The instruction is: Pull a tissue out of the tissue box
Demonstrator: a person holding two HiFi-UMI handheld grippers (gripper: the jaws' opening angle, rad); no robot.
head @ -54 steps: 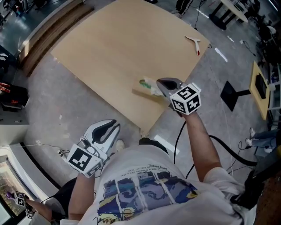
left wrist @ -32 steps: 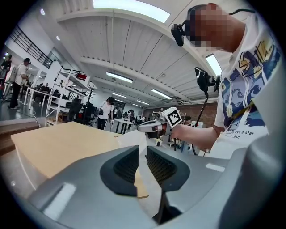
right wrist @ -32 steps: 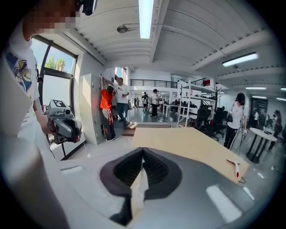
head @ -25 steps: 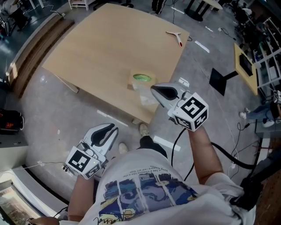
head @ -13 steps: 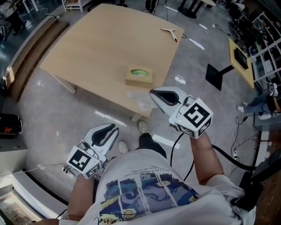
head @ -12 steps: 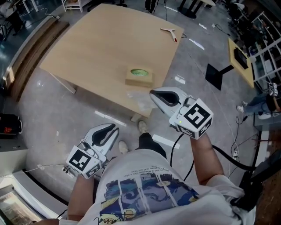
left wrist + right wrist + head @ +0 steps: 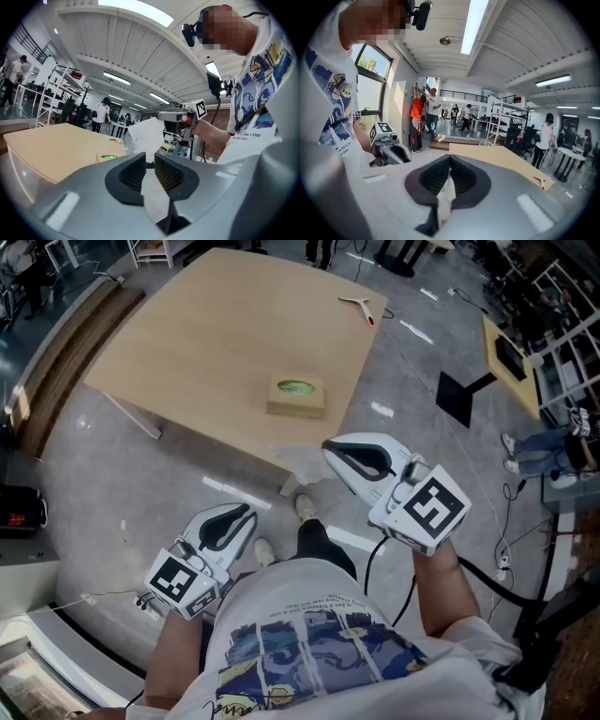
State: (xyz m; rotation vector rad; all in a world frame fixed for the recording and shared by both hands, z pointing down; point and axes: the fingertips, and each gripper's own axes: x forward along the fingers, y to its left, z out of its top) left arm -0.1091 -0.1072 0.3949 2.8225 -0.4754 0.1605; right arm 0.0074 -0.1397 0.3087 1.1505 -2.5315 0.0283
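The tissue box point(image 7: 296, 397), tan with a green oval opening, sits on the wooden table point(image 7: 206, 324) near its front edge. My right gripper point(image 7: 328, 447) is off the table, on the near side of the box, shut on a white tissue point(image 7: 298, 461) that hangs free below its tip. In the right gripper view the tissue point(image 7: 446, 197) is pinched between the pads. My left gripper point(image 7: 247, 511) is low at my left, over the floor, jaws a narrow gap apart with nothing in them. The left gripper view shows the tissue point(image 7: 150, 136) dangling from the right gripper point(image 7: 164, 116).
A slim tool with a red tip point(image 7: 361, 306) lies at the table's far right corner. A black floor stand point(image 7: 461, 395) is right of the table. People stand at the far shelving point(image 7: 506, 126). My feet point(image 7: 305, 509) are on the grey floor.
My right gripper has drawn back from the box toward me and risen, with the tissue now hanging clear of the box and table. The left gripper has barely shifted.
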